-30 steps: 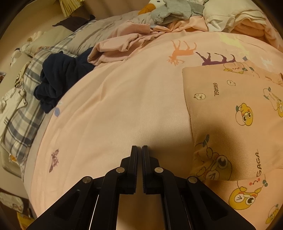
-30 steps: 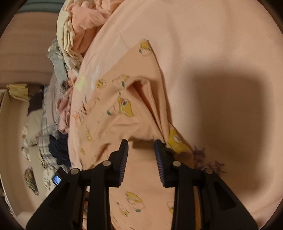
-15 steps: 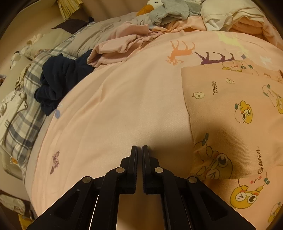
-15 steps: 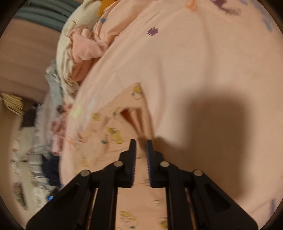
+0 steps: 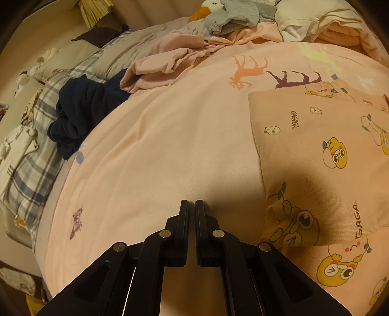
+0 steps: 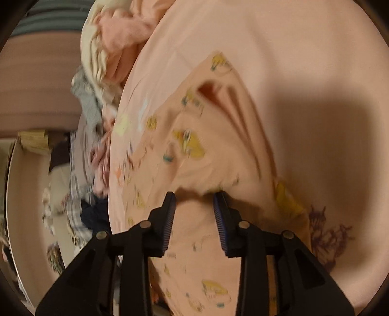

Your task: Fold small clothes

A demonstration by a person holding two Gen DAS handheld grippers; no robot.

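A small peach garment (image 5: 316, 155) printed with yellow cartoon chicks lies partly folded on the pink bed sheet (image 5: 170, 150), at the right of the left wrist view. My left gripper (image 5: 192, 206) is shut and empty, over bare sheet to the left of the garment. In the blurred right wrist view the same garment (image 6: 194, 158) lies under my right gripper (image 6: 194, 197). That gripper is open, its jaws astride a folded edge of the cloth, holding nothing.
A dark navy garment (image 5: 82, 114) and a pink cloth (image 5: 165, 63) lie at the bed's far left. A plaid blanket (image 5: 24, 165) hangs off the left side. A grey and white pile with a plush duck (image 5: 233, 14) sits at the back.
My right gripper closed half a second ago while lifted back, and has now opened again, low over the garment's fold. My left gripper stayed shut and almost still.
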